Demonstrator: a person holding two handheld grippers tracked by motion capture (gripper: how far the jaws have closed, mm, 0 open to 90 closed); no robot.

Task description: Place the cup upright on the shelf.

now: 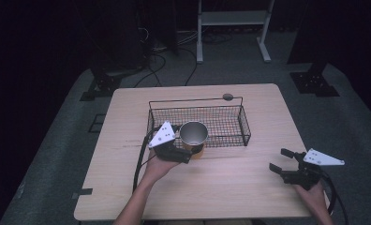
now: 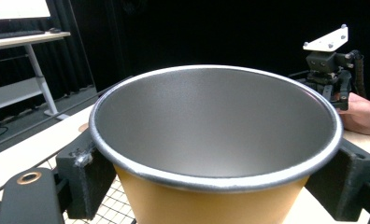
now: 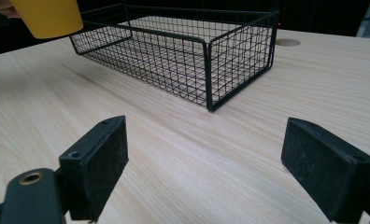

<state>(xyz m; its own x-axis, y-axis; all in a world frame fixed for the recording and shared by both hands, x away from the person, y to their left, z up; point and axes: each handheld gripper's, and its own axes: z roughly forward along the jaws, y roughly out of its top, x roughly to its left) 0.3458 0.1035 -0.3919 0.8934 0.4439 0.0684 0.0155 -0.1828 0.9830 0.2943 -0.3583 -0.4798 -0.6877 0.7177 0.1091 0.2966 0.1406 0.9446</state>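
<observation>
Pale wood table (image 1: 230, 187), smooth, matt, fine straight grain running across it. On it a basket (image 3: 206, 56) of thin black wire mesh, coated, faintly glossy on the frame rods. The cup (image 2: 216, 135) shows a brushed, dull grey metal inside with a brighter rolled rim, and a smooth matt yellow-orange outside. Left gripper (image 1: 189, 151) pads look black and rough, slightly scuffed; right gripper (image 3: 206, 172) pads are the same coarse, matt black, on smooth black plastic bodies with a brass-coloured insert.
</observation>
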